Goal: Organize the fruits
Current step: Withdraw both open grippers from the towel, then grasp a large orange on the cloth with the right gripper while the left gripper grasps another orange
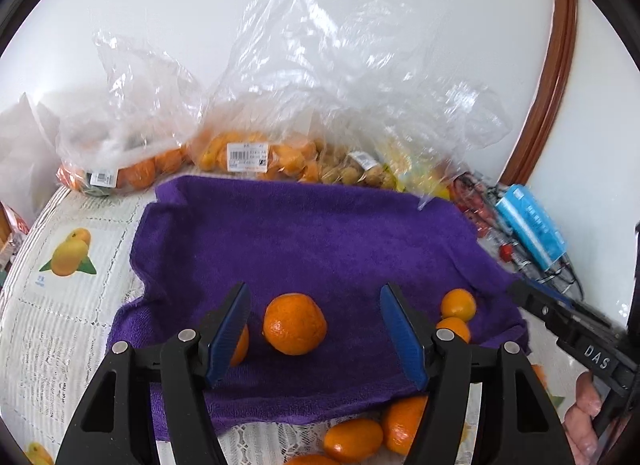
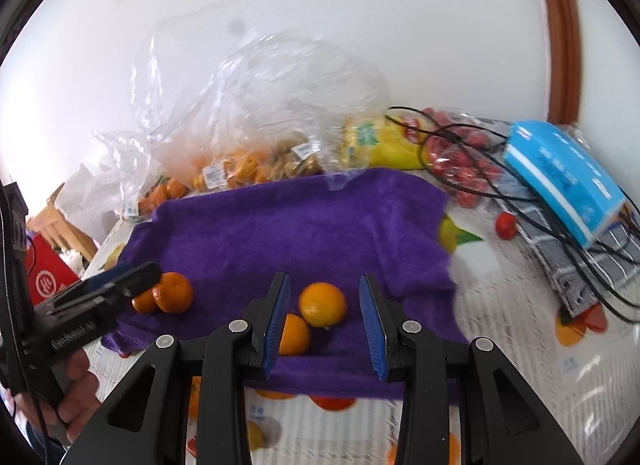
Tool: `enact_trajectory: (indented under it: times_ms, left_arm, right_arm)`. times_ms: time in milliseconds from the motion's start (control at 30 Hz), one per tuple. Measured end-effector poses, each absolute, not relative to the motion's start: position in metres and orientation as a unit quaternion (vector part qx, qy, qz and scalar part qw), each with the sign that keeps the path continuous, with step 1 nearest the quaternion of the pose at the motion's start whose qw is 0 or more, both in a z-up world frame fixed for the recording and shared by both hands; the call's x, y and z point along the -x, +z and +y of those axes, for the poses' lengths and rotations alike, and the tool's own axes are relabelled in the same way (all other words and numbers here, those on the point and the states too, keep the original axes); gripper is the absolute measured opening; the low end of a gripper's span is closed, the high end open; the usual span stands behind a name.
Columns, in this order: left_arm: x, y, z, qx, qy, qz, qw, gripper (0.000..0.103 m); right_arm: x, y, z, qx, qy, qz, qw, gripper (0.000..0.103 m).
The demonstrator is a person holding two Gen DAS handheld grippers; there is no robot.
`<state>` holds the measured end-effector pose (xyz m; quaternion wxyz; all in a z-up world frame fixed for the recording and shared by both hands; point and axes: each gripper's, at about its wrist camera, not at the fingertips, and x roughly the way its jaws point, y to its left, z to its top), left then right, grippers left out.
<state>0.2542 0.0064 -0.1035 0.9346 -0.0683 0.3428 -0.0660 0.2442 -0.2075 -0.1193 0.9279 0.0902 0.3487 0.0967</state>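
A purple towel (image 1: 320,233) (image 2: 300,221) lies spread on the table. In the left wrist view my left gripper (image 1: 315,293) is open over its near part. A mandarin (image 1: 294,323) lies loose between the blue pads, touching neither. A second mandarin (image 1: 241,345) is half hidden behind the left finger. In the right wrist view my right gripper (image 2: 325,279) is open around a small orange (image 2: 322,303), with a gap on both sides. Another orange (image 2: 295,335) sits just behind its left pad. Each gripper, the right (image 1: 560,321) and the left (image 2: 132,279), shows in the other's view.
Clear plastic bags of oranges (image 1: 256,157) and brown fruit (image 2: 296,163) line the wall behind the towel. Bananas (image 2: 380,145), red fruit (image 2: 460,169), a blue box (image 2: 560,181), black cables (image 2: 580,249) and a grey cloth lie to the right. A red box (image 2: 44,273) stands at the left.
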Motion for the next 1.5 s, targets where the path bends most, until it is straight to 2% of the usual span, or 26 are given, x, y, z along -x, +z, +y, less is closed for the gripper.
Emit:
enact_trajectory:
  times_ms: [200, 367, 633, 900, 1167, 1233, 1500]
  left_arm:
    - [-0.235, -0.102, 0.014, 0.074, -0.071, 0.355, 0.929, 0.065]
    - [-0.205, -0.112, 0.028, 0.078, -0.061, 0.368, 0.925, 0.065]
    - [-0.17, -0.123, 0.054, 0.076, -0.04, 0.385, 0.919, 0.065]
    - [-0.157, -0.137, 0.072, 0.094, -0.03, 0.408, 0.908, 0.066]
    - [-0.155, -0.145, 0.063, 0.07, -0.045, 0.42, 0.904, 0.067]
    - [-0.157, -0.149, 0.062, 0.071, -0.045, 0.424, 0.902, 0.067]
    - [-0.169, -0.148, 0.034, 0.075, -0.105, 0.423, 0.897, 0.067]
  right_arm:
    - [-0.204, -0.117, -0.243, -0.103, 0.048, 0.347, 0.931, 0.037]
    - [-0.173, -0.13, -0.263, -0.11, 0.03, 0.366, 0.923, 0.047]
    - [-0.145, -0.151, -0.264, -0.096, 0.029, 0.38, 0.919, 0.048]
    - [-0.159, -0.166, -0.249, -0.089, 0.041, 0.402, 0.91, 0.048]
    - [-0.177, -0.182, -0.236, -0.06, 0.018, 0.412, 0.909, 0.049]
    - [-0.177, -0.18, -0.236, -0.054, 0.014, 0.411, 0.91, 0.044]
    - [-0.175, -0.181, -0.24, -0.068, 0.02, 0.411, 0.909, 0.044]
